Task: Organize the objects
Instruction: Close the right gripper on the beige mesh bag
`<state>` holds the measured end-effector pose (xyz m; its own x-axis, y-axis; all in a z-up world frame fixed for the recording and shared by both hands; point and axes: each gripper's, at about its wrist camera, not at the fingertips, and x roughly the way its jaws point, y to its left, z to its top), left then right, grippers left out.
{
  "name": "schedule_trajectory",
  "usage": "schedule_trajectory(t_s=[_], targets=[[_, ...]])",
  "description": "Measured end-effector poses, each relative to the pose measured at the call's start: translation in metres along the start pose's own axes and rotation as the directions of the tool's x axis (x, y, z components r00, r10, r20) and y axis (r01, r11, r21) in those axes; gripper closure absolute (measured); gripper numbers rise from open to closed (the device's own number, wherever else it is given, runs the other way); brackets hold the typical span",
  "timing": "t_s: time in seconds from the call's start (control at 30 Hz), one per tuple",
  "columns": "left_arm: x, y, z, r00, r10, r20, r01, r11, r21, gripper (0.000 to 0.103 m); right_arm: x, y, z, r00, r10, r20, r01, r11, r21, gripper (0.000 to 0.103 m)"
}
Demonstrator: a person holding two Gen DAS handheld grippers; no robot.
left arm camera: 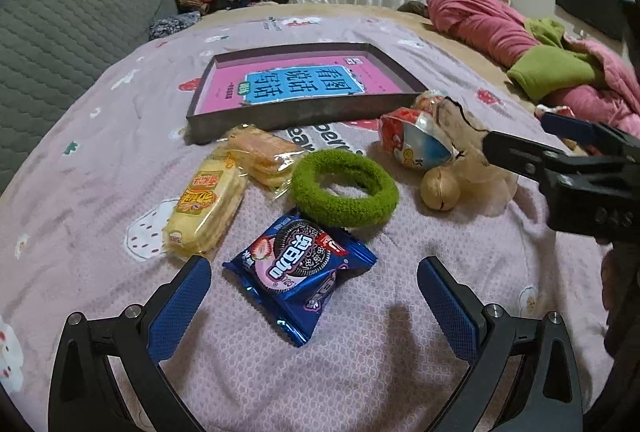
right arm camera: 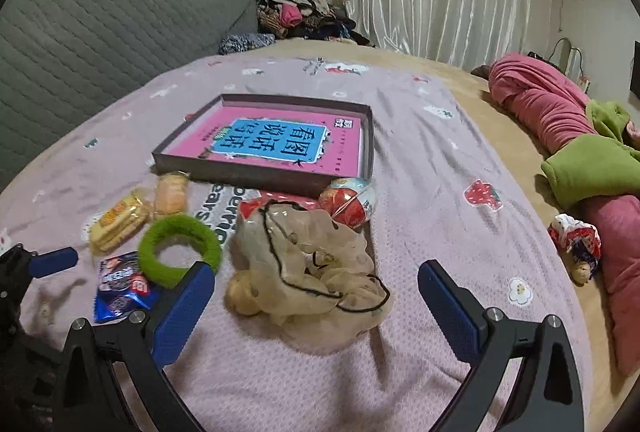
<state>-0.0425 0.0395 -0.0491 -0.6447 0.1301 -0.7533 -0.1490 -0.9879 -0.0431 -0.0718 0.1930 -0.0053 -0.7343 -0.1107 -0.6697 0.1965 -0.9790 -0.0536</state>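
On the purple bedspread a shallow dark box holds a pink book. In front of it lie two yellow cracker packs, a green hair ring, a blue Oreo packet, a red and blue snack packet and a beige sheer pouch with a gold bell. My left gripper is open around the Oreo packet, just above it. My right gripper is open over the beige pouch.
Pink and green bedding is heaped along the right side of the bed. A small wrapped toy lies near it. A grey quilted headboard stands at left, with piled clothes at the back.
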Motion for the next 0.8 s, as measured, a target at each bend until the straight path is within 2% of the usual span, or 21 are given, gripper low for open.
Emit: schedule_trajectory(t_s=[0.13, 0.27, 0.33, 0.37, 0.5, 0.6, 0.63, 0.67, 0.7, 0.8], targets=[[0.006, 0.002, -0.001, 1.0, -0.016, -0.009, 0.016, 1.0, 0.004, 0.003, 0.015, -0.005, 0.002, 0.999, -0.001, -0.034, 0.002, 1.0, 0.007, 0.001], [0.012, 0.007, 0.001, 1.0, -0.024, -0.018, 0.024, 1.0, -0.003, 0.011, 0.022, -0.009, 0.004, 0.999, 0.025, -0.044, -0.024, 0.999, 0.02, 0.001], [0.015, 0.01, 0.001, 0.999, -0.028, -0.027, 0.028, 1.0, -0.013, 0.024, 0.026, -0.009, 0.005, 0.998, 0.027, -0.051, -0.026, 1.0, 0.011, 0.001], [0.019, 0.01, 0.001, 0.999, -0.035, -0.04, 0.035, 0.999, -0.011, 0.037, 0.027, -0.009, 0.006, 0.998, 0.027, -0.053, -0.026, 1.0, 0.006, 0.001], [0.019, 0.008, 0.001, 0.999, -0.016, -0.035, 0.017, 1.0, 0.011, 0.039, 0.032, -0.003, 0.006, 0.998, 0.022, -0.067, -0.025, 0.999, -0.036, 0.003], [0.019, 0.008, 0.0, 0.999, -0.016, -0.035, 0.017, 1.0, 0.015, 0.044, 0.036, 0.004, 0.004, 0.996, 0.012, -0.085, -0.019, 0.997, -0.074, 0.018], [0.018, 0.009, 0.0, 0.999, -0.019, -0.034, 0.019, 1.0, 0.015, 0.046, 0.036, 0.007, 0.003, 0.996, 0.009, -0.086, -0.017, 0.996, -0.092, 0.029], [0.017, 0.009, 0.0, 0.999, -0.023, -0.03, 0.023, 1.0, 0.013, 0.053, 0.037, 0.008, 0.003, 0.996, 0.008, -0.09, -0.018, 0.994, -0.106, 0.036], [0.017, 0.01, 0.001, 0.999, -0.031, -0.031, 0.032, 0.999, 0.013, 0.054, 0.038, 0.01, 0.002, 0.995, 0.006, -0.098, -0.018, 0.993, -0.12, 0.039], [0.019, 0.011, 0.001, 0.999, -0.041, -0.032, 0.041, 0.999, 0.008, 0.054, 0.041, 0.014, 0.0, 0.992, 0.023, -0.122, -0.04, 0.989, -0.142, 0.058]])
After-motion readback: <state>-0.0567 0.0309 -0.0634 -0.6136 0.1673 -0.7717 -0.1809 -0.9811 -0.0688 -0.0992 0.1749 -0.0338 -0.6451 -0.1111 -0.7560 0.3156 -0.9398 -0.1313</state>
